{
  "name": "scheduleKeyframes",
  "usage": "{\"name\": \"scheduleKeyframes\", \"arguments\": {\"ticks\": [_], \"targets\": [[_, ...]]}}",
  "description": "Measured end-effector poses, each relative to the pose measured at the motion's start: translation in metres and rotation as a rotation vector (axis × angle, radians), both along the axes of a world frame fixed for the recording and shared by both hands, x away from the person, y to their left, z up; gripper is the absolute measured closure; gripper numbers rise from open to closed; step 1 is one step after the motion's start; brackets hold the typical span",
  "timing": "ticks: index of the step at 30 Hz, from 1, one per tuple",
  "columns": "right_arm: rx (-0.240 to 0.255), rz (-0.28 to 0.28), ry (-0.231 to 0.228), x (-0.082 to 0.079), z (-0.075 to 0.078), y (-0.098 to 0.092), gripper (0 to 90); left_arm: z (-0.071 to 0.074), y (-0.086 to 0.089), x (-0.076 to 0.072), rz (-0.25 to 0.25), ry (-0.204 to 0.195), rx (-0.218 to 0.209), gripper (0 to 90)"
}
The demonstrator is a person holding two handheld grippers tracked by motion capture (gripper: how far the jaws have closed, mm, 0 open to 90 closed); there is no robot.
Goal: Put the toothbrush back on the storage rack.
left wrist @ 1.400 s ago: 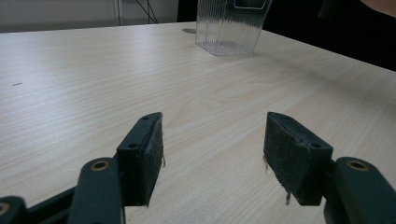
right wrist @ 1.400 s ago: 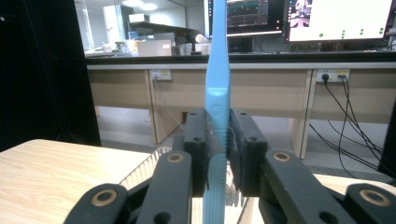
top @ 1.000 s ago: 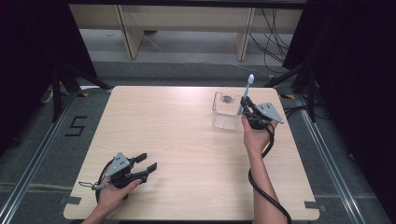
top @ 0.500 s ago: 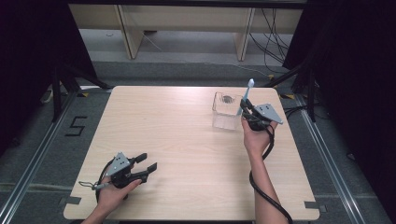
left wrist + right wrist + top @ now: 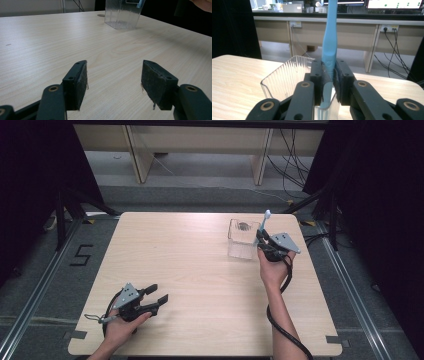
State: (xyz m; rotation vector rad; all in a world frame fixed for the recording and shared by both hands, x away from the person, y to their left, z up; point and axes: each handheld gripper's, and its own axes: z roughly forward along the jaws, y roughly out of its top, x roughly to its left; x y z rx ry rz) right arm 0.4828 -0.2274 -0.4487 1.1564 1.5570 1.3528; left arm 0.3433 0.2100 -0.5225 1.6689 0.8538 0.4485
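Nothing has moved: right tongs [image 5: 262,236] clamp the upright light-blue toothbrush [image 5: 330,37] over the ribbed clear cup [image 5: 242,240], at 2 o'clock on the tabletop [image 5: 200,270]; left tongs [image 5: 156,293] gape empty.

High view looks down over the table [image 5: 200,270]; both gripper views sit low, sharing the clear box [image 5: 123,13].
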Motion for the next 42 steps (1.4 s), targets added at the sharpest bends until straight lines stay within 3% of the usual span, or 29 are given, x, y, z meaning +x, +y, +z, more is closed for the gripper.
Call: {"name": "scheduleKeyframes", "arguments": {"ticks": [7, 11, 16, 20, 32, 38, 41, 42], "targets": [[-0.015, -0.011, 0.031, -0.001, -0.003, 0.000, 78.7, 0.000, 0.000, 0.000, 0.000, 0.000, 0.000, 37.2], [0.001, -0.008, 0.020, 0.000, -0.005, 0.001, 78.7, 0.000, 0.000, 0.000, 0.001, 0.001, 0.001, 37.3], [-0.016, -0.010, 0.031, 0.000, -0.007, -0.001, 78.7, 0.000, 0.000, 0.000, 0.001, 0.001, 0.001, 37.2], [0.001, -0.019, 0.041, 0.000, -0.010, 0.000, 78.7, 0.000, 0.000, 0.000, 0.001, 0.002, 0.001, 37.2], [-0.028, -0.009, 0.049, 0.002, -0.013, -0.002, 78.5, 0.000, 0.000, 0.000, 0.002, 0.002, -0.002, 37.2], [-0.006, -0.023, 0.065, 0.001, -0.014, 0.000, 78.3, 0.000, 0.000, 0.000, 0.001, 0.003, 0.000, 37.2], [-0.010, -0.023, 0.064, 0.001, -0.016, 0.000, 78.2, 0.000, 0.000, 0.000, 0.001, 0.002, -0.002, 37.2], [-0.040, -0.019, 0.050, 0.002, -0.016, -0.002, 78.2, 0.000, 0.000, 0.000, 0.001, 0.001, -0.002, 37.2]]}}
